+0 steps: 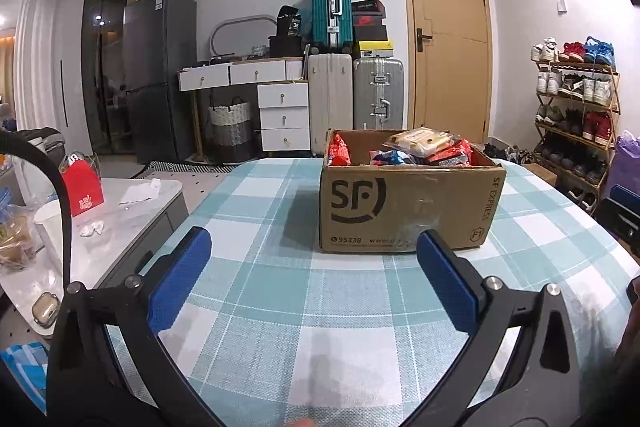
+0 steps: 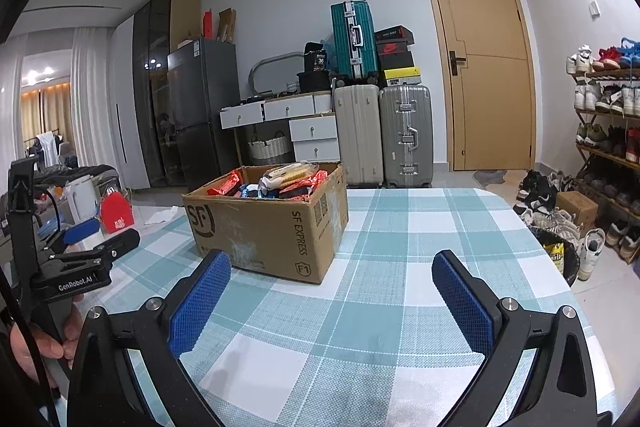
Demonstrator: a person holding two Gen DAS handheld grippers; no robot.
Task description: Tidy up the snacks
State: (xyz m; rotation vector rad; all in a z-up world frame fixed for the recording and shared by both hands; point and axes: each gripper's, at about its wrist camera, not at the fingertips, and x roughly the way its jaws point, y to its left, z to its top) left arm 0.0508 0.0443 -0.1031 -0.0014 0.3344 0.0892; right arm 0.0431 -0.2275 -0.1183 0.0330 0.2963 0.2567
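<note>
While both grippers are held low over the table (image 1: 280, 307), nothing is grasped. Left gripper (image 1: 314, 259): fingers spread wide, released, at the bottom of the left wrist view. Right gripper (image 2: 332, 277): fingers likewise spread, released, at the bottom of the right wrist view. Box (image 1: 408, 191): open cardboard, marked SF, set on the checked cloth at centre frame, ahead of the left gripper and well apart from both. Snacks (image 1: 424, 147): red, blue and pale packets, piled inside the box. Suitcases (image 1: 356, 99): stacked against the far wall, upper centre. Door (image 1: 452, 35): shut, upper right. Shoe rack (image 1: 576, 99): filled, right edge.
</note>
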